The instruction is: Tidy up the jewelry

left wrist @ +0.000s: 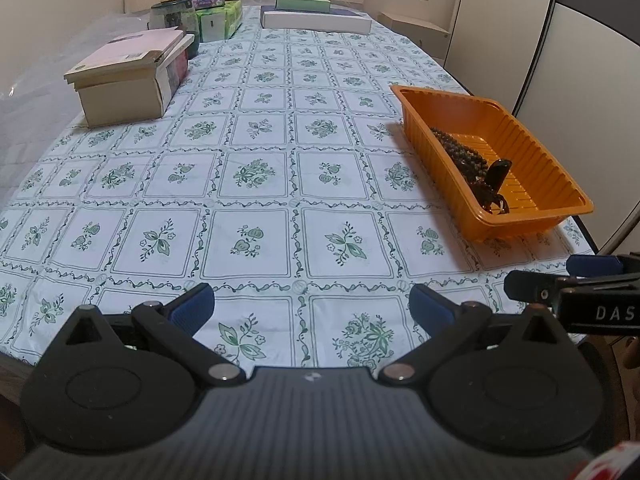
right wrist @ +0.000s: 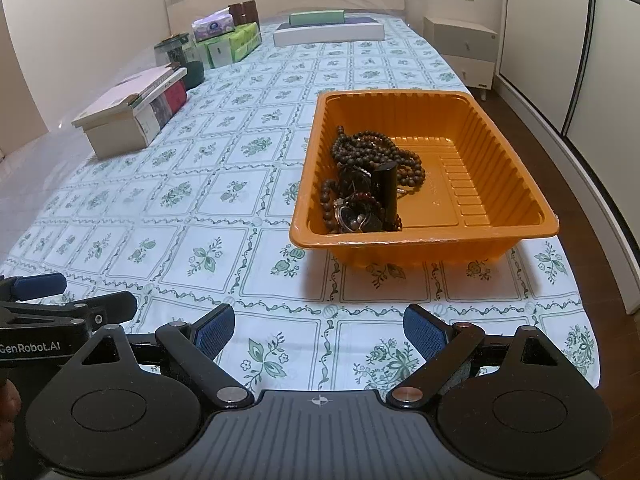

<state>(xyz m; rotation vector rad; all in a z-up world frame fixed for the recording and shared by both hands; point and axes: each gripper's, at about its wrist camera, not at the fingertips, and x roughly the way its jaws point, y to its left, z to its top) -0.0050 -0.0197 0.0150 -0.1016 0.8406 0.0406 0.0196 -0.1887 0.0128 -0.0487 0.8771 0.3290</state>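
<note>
2 wrist views overlook table (left wrist: 280, 140), sharing tray (right wrist: 500, 216).

A long table covered by a white cloth printed with green floral squares (right wrist: 224, 240) carries, along its left side, a stack of cream and beige cardboard boxes (right wrist: 128, 116), a dark glass jar (right wrist: 176, 54), green tissue packs (right wrist: 234, 46) and a pink-and-white tissue packet (right wrist: 214, 24). At the far end lie a flat white rectangular box (right wrist: 328, 34) and a pale green box (right wrist: 316, 18) on top of it. Beyond the table's right far corner stands a cream bedside cabinet (right wrist: 464, 50) on a dark wooden floor (right wrist: 560, 184).
</note>
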